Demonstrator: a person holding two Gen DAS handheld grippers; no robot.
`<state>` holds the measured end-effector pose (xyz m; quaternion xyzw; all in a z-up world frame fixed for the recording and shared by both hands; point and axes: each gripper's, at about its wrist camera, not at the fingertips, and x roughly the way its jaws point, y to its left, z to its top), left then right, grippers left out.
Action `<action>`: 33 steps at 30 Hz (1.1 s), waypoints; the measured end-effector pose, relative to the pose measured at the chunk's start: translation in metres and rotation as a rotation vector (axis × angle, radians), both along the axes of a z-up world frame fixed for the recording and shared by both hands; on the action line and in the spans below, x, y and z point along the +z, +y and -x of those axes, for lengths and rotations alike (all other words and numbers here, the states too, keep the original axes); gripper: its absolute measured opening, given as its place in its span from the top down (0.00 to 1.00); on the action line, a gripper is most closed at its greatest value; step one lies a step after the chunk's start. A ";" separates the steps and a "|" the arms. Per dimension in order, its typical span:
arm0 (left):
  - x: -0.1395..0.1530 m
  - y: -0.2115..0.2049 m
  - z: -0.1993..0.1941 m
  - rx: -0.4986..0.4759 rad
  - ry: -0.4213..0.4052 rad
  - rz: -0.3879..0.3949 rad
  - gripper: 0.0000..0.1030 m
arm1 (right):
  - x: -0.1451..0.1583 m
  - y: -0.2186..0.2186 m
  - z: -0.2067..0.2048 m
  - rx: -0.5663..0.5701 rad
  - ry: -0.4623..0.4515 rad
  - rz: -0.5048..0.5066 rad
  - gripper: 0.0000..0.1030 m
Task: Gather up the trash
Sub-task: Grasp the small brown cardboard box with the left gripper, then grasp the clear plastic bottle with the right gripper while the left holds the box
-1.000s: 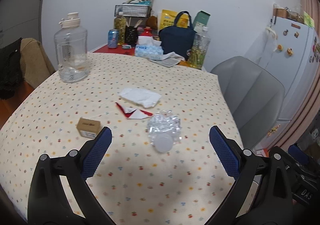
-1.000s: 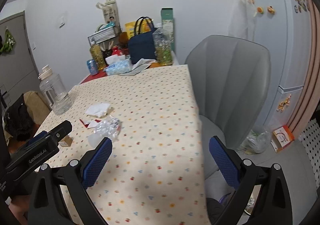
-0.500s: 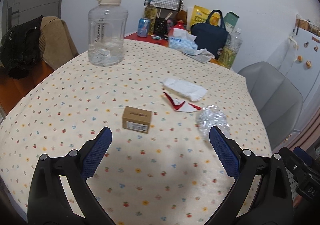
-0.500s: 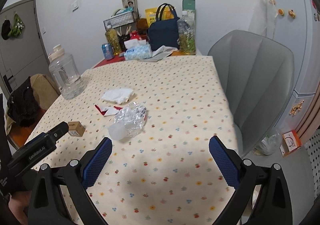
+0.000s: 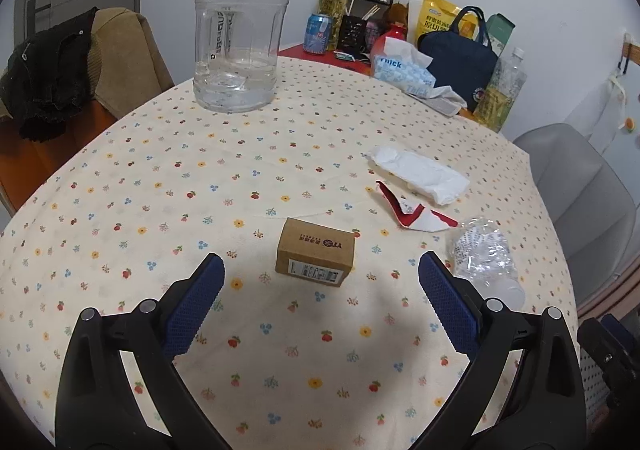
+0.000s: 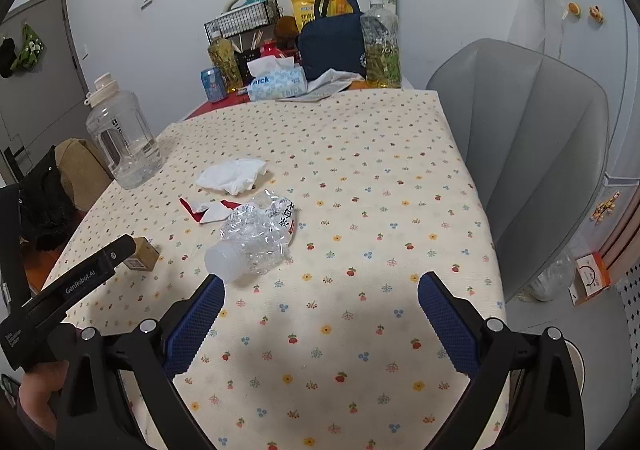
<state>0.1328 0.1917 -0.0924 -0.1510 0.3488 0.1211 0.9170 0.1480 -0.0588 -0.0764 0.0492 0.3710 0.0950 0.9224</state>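
While your left gripper hovers over the flower-print desk, its fingers spread wide and empty, a small brown cardboard box lies just ahead, framed between them. To its right sit a torn red-and-white wrapper, a crumpled white tissue and a crushed clear plastic bottle. Your right gripper is likewise wide open and holding nothing, with the bottle lying on its side just beyond its left finger. A large water jug stands well apart near the desk's far edge.
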 end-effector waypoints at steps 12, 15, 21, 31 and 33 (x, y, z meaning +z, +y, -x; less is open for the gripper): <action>-0.019 0.005 -0.024 -0.003 0.057 0.018 0.52 | -0.005 0.036 -0.020 0.065 0.021 0.003 0.08; -0.015 0.007 -0.020 0.007 0.035 0.015 0.53 | -0.008 0.047 -0.024 0.088 0.029 0.016 0.10; -0.017 0.019 -0.011 0.035 0.026 0.038 0.53 | -0.013 0.067 -0.031 0.105 0.039 0.059 0.16; -0.017 0.023 -0.006 0.040 0.025 0.036 0.53 | -0.019 0.084 -0.036 0.104 0.045 0.095 0.22; -0.015 0.021 -0.006 0.036 0.023 0.036 0.53 | -0.024 0.084 -0.040 0.115 0.075 0.090 0.54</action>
